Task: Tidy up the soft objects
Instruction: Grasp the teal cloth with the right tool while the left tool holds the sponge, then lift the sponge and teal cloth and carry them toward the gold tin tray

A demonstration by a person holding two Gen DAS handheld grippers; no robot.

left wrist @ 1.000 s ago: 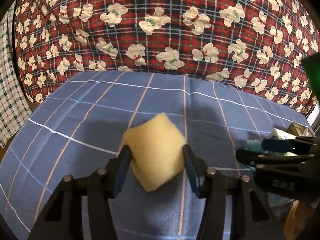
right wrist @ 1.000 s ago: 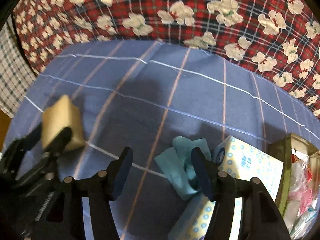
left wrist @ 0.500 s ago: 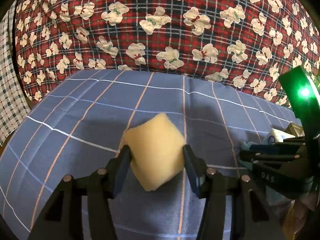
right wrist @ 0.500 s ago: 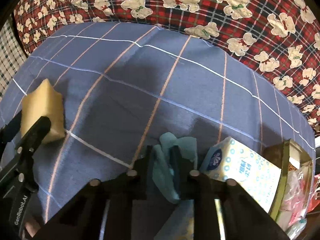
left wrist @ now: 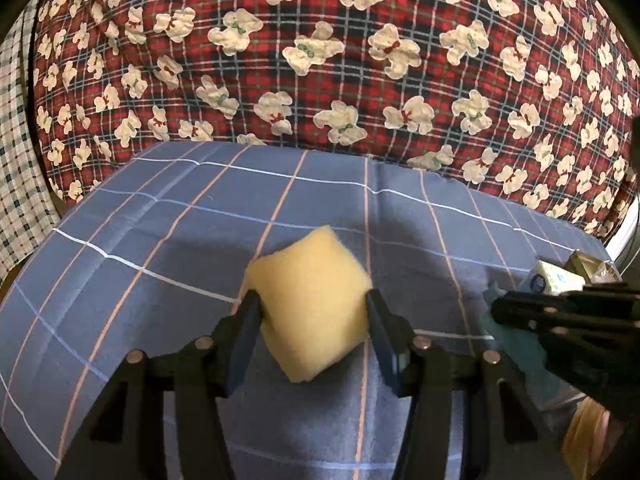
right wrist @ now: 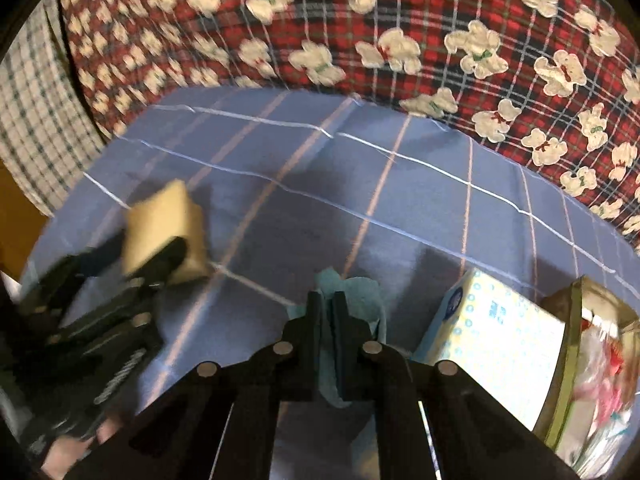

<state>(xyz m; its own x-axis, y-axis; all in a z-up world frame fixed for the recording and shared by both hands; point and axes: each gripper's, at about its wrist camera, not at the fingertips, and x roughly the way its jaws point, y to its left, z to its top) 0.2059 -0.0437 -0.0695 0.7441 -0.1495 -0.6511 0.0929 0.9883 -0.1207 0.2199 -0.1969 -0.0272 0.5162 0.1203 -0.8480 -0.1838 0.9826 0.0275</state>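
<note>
- The right gripper (right wrist: 327,304) pinches a teal cloth (right wrist: 362,294), its jaws nearly together on the fabric.
- The left gripper (right wrist: 154,246), at the left edge, clamps a yellow sponge (right wrist: 160,226).
- A dotted tissue pack (right wrist: 496,334) lies right of the cloth on the blue checked sheet (right wrist: 400,208).
- A bear-print red plaid blanket (right wrist: 400,20) fills the background.

A blue cloth (left wrist: 160,248) crossed by thin white and pink grid lines covers the near surface. Beyond it on the far side rises a red tartan fabric (left wrist: 360,80) printed with cream teddy bears wearing bows. At the far left hangs a white cloth with a small dark check (left wrist: 20,168). Light is dim and warm, with soft shadows falling on the blue cloth.
</note>
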